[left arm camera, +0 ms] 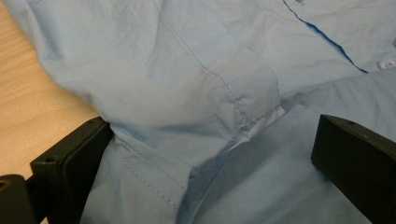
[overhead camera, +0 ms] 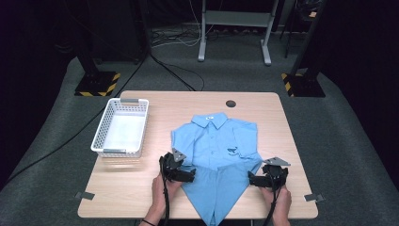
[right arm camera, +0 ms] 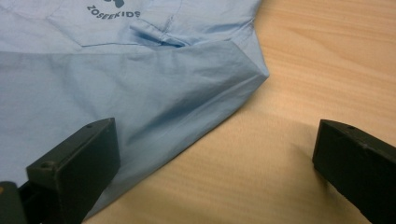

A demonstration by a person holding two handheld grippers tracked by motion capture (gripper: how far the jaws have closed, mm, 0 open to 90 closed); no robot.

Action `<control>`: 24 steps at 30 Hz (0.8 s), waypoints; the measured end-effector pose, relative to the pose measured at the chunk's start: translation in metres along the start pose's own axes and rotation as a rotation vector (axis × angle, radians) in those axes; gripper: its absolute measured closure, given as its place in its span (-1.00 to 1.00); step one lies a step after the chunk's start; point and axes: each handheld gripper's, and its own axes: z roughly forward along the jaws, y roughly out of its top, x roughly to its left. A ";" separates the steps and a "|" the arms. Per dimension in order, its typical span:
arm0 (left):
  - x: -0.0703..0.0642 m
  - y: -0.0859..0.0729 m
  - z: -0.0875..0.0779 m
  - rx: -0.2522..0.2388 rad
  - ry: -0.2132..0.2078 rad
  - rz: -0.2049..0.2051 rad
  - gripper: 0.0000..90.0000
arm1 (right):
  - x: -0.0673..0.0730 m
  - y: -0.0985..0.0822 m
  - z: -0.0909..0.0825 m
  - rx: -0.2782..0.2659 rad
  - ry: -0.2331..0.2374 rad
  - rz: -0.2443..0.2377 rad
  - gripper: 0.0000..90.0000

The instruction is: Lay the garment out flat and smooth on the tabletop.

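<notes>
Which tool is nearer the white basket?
Left. The left tool sits at the blue shirt's left edge, near the white basket; the right tool is across the shirt.

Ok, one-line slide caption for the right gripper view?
Open right gripper at the folded edge of the light blue cotton shirt on the wooden table.

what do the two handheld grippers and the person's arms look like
Both the left gripper and the right gripper are black, blocky tools, each topped with a grey three-cornered plate and trailing a black cable back along the forearm. Their fingers are thick, matte black blocks with small screw holes. The forearms are bare, with a dark band on the left wrist.
</notes>
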 end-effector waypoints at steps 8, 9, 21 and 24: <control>-0.009 -0.002 -0.002 -0.010 -0.010 0.045 -0.97 | 0.001 -0.013 -0.013 -0.001 -0.004 0.005 -1.00; -0.009 -0.001 -0.002 -0.009 -0.012 0.045 -0.97 | 0.001 -0.014 -0.014 -0.001 -0.003 0.005 -1.00; -0.006 -0.001 -0.001 0.000 -0.034 0.027 -0.99 | -0.001 -0.013 -0.014 0.007 0.023 -0.016 -1.00; -0.006 -0.001 0.000 0.001 -0.034 0.027 -0.99 | -0.001 -0.012 -0.014 0.010 0.043 -0.029 -1.00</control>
